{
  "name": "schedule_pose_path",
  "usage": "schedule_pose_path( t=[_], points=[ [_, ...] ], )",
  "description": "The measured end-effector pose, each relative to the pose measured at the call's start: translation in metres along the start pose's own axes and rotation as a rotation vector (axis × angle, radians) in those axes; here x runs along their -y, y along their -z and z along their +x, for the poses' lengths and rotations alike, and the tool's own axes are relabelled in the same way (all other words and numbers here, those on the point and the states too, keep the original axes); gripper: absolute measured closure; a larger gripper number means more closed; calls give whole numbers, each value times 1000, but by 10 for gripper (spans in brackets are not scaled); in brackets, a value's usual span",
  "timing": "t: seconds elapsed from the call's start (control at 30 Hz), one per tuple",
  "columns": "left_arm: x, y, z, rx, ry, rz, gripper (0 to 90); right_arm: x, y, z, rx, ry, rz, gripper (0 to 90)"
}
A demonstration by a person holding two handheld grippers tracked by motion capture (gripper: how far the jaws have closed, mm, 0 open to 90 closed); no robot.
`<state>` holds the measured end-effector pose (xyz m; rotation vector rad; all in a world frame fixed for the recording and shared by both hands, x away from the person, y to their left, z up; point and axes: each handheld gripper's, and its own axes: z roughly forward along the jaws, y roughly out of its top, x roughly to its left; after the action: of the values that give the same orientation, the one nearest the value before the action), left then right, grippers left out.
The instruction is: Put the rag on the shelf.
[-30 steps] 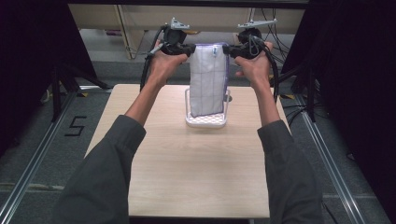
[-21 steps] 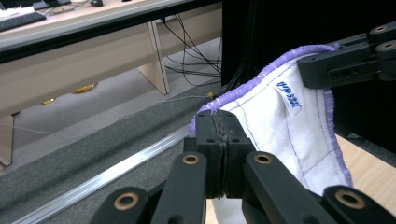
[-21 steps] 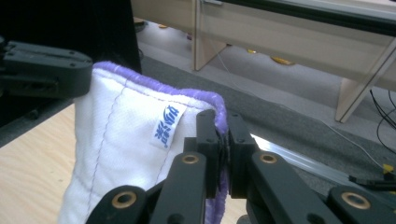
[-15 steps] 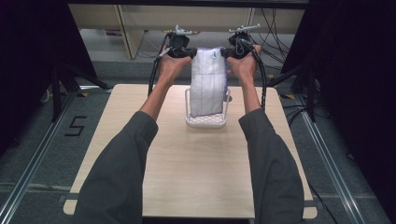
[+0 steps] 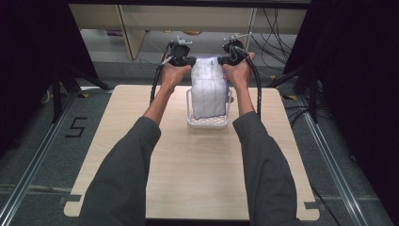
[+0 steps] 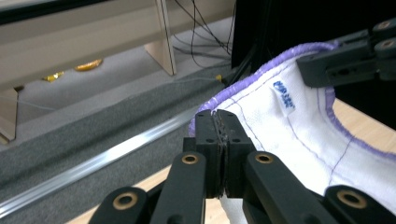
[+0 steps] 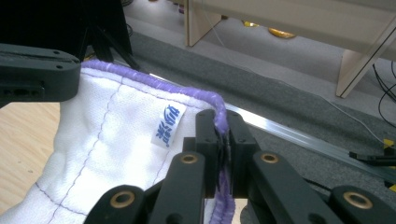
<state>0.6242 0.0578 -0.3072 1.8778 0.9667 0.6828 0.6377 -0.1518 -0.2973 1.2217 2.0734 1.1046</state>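
Wide bare tabletop (image 5: pixel 197 179) in front of the white basket (image 5: pixel 207 123), also to its left and right, free for passing. Directly above the basket blocked by the hanging white cloth (image 5: pixel 208 92), stretched between the left gripper (image 5: pixel 188 61) and the right gripper (image 5: pixel 225 60). Behind the basket only a narrow strip of table, then the wooden shelf legs (image 5: pixel 129 30) and cables (image 5: pixel 277 33).

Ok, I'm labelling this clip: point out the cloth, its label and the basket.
white cloth (image 5: pixel 208 89), high view, middle of the hanging panel.
label (image 7: pixel 167 125), right gripper view, centre of the printed tag.
white basket (image 5: pixel 207 123), high view, near wall.
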Motion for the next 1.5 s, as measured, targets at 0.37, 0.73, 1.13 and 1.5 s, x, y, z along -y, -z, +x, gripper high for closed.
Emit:
schedule_pose_path(
  t=[0.37,0.73,1.13,1.5],
  points=[
    [14,-3,-1,19,5,61,770,15,-14,4,29,15,97,717],
    [24,21,5,62,57,78,659,13,9,0,44,25,35,623],
    [37,59,8,121,65,139,454,30,32,-14,-29,-38,79,514],
    [65,90,-5,192,65,122,357,56,68,-2,-109,-18,79,394]
  ],
)
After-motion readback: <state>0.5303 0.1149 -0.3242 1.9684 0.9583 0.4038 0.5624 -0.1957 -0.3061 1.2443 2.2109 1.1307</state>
